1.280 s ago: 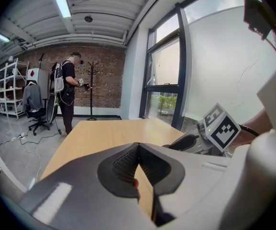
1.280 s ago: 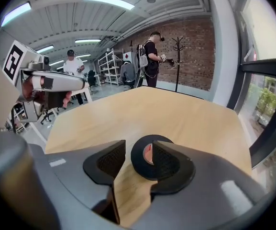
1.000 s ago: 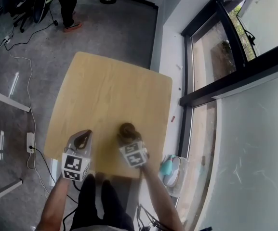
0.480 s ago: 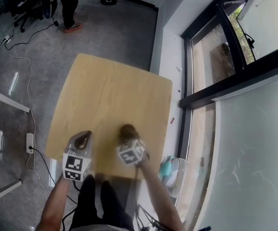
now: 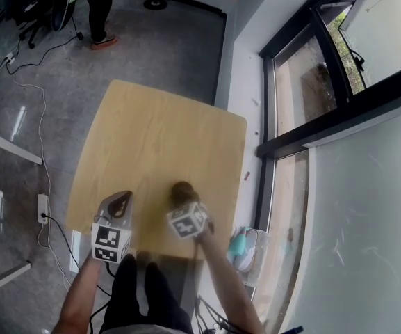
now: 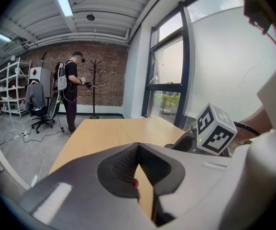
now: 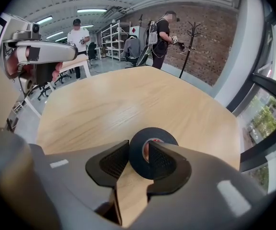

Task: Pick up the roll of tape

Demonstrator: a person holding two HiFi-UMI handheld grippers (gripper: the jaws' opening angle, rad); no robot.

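A black roll of tape [image 7: 155, 132] lies flat on the light wooden table [image 5: 158, 131], near its front edge. My right gripper [image 7: 138, 147] points steeply down over it and its jaws are closing. One jaw sits inside the roll's hole and the other outside its left wall, so the wall lies between the pads. In the head view the right gripper [image 5: 181, 195] hides most of the roll. My left gripper [image 5: 120, 202] hovers to the left over the table's front edge, apart from the roll. Its jaws [image 6: 138, 147] are shut with nothing between them.
A window wall [image 5: 304, 103] runs along the table's right side. A person [image 5: 97, 5] stands on the grey floor beyond the far edge. Cables and a white power strip [image 5: 44, 206] lie on the floor at left. A teal object [image 5: 240, 242] sits by the front right corner.
The right gripper has tipped and rolled a little over the roll, its marker cube shifting slightly left. The left gripper has stayed still.
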